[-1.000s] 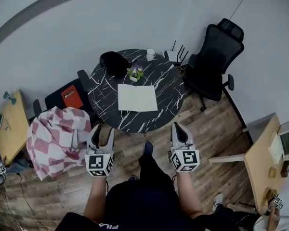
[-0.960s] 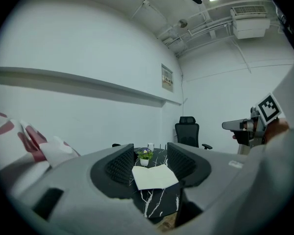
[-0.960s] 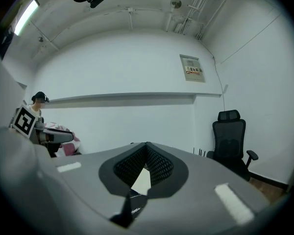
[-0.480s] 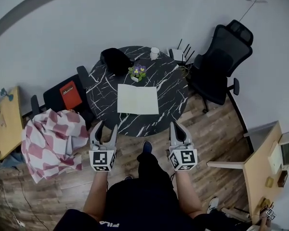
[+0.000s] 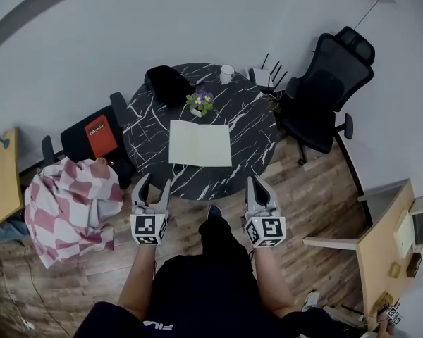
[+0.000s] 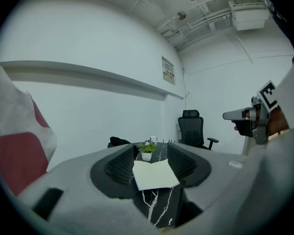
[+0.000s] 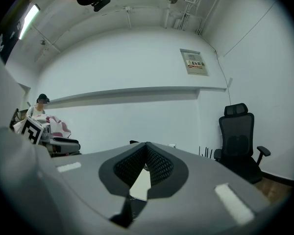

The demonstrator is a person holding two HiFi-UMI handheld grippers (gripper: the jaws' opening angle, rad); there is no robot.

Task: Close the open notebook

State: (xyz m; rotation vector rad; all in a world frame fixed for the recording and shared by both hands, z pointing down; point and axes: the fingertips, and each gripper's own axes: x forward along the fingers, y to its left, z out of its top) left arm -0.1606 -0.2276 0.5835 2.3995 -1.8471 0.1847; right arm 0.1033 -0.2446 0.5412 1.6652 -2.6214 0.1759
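Head view shows the open notebook lying flat with its pale, blank pages up, near the middle of a round black marble-patterned counter. No writing can be made out on the pages. Just behind the notebook stands a small potted plant with purple flowers. Further back are a white cup, a black bag and a router with upright antennas. A black office chair stands to the counter's right. To its left, a dark chair carries an orange label whose white lettering is too small to read. Beside that chair lies a pink-and-white checked cloth.

Both bare forearms reach forward from the body, side by side and level, over the wooden floor just short of the counter's near edge. The left gripper points at the counter with its jaws spread wide. In the left gripper view the notebook and the plant show through the gap, well beyond the jaws. The right gripper has its jaws pressed together at the tips and pinches nothing. The right gripper view shows only a sliver of the notebook below the meeting point. Each gripper bears a cube with black-and-white square markers. A framed wall notice hangs high on the wall, its print illegible.
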